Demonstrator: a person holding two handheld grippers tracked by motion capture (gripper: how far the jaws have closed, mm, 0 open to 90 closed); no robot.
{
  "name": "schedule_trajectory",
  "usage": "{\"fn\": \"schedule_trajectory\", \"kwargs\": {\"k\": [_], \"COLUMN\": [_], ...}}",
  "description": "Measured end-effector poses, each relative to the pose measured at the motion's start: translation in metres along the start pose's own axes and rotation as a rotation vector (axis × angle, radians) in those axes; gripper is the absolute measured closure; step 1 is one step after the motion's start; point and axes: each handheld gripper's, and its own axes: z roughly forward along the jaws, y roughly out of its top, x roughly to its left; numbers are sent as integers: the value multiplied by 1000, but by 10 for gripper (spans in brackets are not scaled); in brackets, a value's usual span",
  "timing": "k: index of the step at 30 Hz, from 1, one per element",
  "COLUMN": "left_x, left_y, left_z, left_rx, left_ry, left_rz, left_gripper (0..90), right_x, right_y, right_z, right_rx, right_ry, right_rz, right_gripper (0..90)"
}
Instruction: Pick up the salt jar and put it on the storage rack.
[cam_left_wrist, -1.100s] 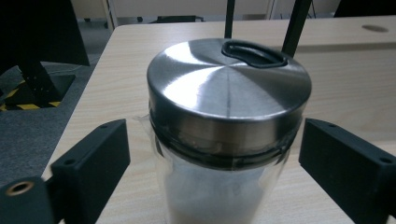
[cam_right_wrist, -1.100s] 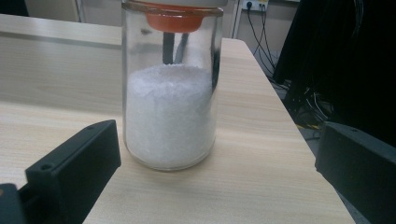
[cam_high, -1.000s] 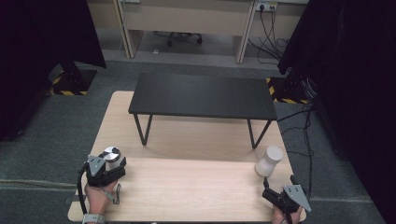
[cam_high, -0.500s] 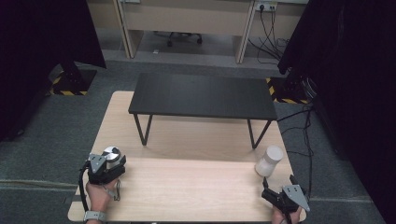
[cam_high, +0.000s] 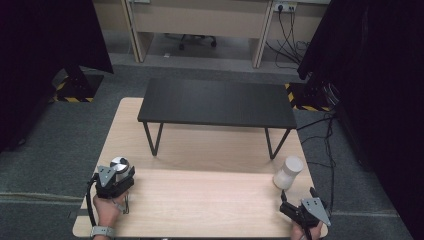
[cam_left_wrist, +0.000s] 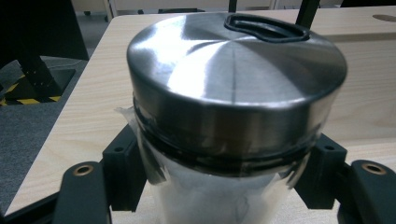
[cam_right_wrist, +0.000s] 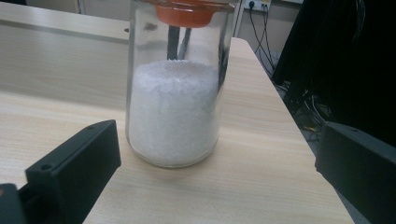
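A jar with a brushed steel lid (cam_left_wrist: 233, 93) stands at the left front of the wooden table (cam_high: 200, 200), where the high view shows the same jar (cam_high: 119, 163). My left gripper (cam_high: 120, 172) has just been closing on it, and its black pads (cam_left_wrist: 123, 163) now press the jar's clear body from both sides. At the right front stands a glass jar of white granules (cam_right_wrist: 173, 107) with an orange lid, seen from above as a pale jar (cam_high: 288, 171). My right gripper (cam_high: 297, 195) sits just short of it, open, with its jaws wide apart and touching nothing.
A low black bench (cam_high: 217, 102) stands across the far half of the table. The table's right edge (cam_right_wrist: 299, 140) runs close beside the glass jar. Cables and dark curtains lie beyond on the right. Bare wood stretches between the two grippers.
The left gripper's jaws have drawn in against the steel-lidded jar. Both hands and both jars stay where they were.
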Motion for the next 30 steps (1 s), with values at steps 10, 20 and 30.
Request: {"fn": "schedule_trajectory", "kwargs": {"k": [10, 20, 30], "left_x": [-3, -2, -7], "left_y": [2, 4, 10], "left_z": [-1, -7, -12], "left_rx": [8, 19, 30], "left_ry": [13, 0, -1], "left_rz": [-2, -28, -13], "left_gripper": [306, 307, 308], "right_x": [1, 0, 0], "right_y": [1, 1, 0], "right_z": [0, 1, 0], "right_rx": [4, 6, 3], "right_ry": [0, 1, 4], "right_rz": [-7, -9, -5], "right_gripper": [2, 2, 2]}}
